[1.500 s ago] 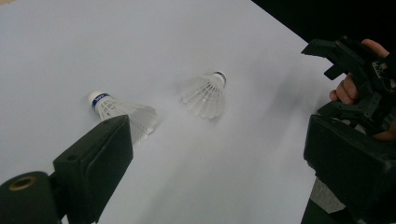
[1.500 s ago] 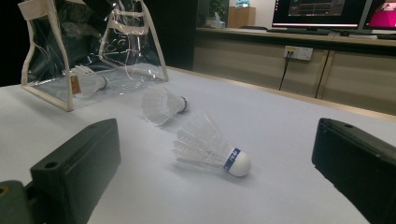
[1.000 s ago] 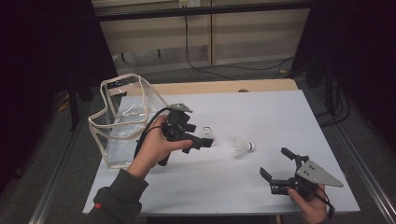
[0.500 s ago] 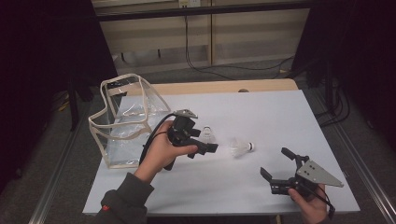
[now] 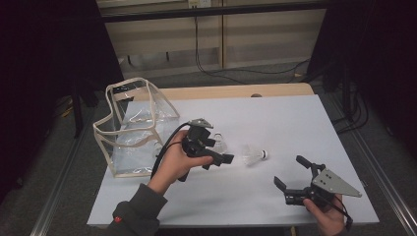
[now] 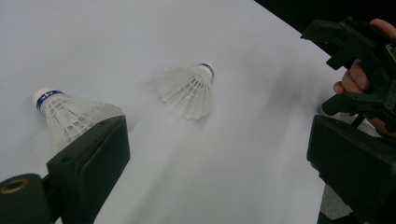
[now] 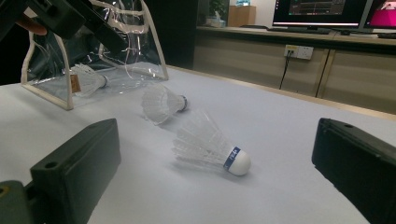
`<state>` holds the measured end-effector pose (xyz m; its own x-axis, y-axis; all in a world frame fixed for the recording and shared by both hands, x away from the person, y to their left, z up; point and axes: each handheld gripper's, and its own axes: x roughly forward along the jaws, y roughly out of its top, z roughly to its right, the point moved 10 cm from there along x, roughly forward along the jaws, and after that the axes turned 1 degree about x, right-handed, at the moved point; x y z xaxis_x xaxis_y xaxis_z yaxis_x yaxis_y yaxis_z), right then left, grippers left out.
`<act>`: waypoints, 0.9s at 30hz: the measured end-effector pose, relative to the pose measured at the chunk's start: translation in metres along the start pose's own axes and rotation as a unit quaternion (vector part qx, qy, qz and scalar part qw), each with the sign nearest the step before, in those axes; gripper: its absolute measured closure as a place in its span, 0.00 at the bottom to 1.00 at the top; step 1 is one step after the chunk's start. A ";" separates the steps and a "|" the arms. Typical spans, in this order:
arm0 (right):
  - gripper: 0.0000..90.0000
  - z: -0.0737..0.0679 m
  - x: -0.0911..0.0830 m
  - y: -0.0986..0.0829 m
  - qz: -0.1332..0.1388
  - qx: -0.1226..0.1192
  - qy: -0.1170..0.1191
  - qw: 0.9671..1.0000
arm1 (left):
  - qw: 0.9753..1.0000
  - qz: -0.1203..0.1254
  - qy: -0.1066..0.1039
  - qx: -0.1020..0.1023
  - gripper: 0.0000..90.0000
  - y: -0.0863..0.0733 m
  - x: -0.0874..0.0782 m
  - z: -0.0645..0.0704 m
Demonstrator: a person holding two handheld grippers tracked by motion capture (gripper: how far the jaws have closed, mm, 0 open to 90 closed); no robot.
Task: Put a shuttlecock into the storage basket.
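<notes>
In the high view, the clear bag (image 5: 135, 130) stands at centre left on the table (image 5: 275, 118). One shuttlecock (image 5: 253, 155) lies mid-frame, another (image 5: 219, 144) just left of it, between it and my bag.

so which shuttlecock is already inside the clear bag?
The shuttlecock lying behind the clear bag's wall, by its cream-trimmed edge. The other two lie outside on the white table: one near the bag, one closest to the right tool.
</notes>
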<state>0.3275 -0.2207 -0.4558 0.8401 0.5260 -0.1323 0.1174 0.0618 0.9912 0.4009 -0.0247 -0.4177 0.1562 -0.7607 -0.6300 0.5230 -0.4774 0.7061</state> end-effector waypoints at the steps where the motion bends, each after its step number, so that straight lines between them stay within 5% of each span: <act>1: 0.02 0.000 0.000 0.000 0.000 0.000 0.000 1.000 | 1.000 -0.001 0.000 0.001 0.07 -0.001 0.001 0.000; 27: 0.02 0.000 0.000 0.000 0.000 -0.001 0.000 1.000 | 1.000 -0.011 -0.006 0.017 0.07 -0.009 0.026 0.005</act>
<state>0.3275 -0.2207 -0.4556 0.8400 0.5263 -0.1318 0.1163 0.0626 0.9912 0.3961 -0.0427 -0.4388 0.1347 -0.7550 -0.6417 0.4977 -0.5084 0.7027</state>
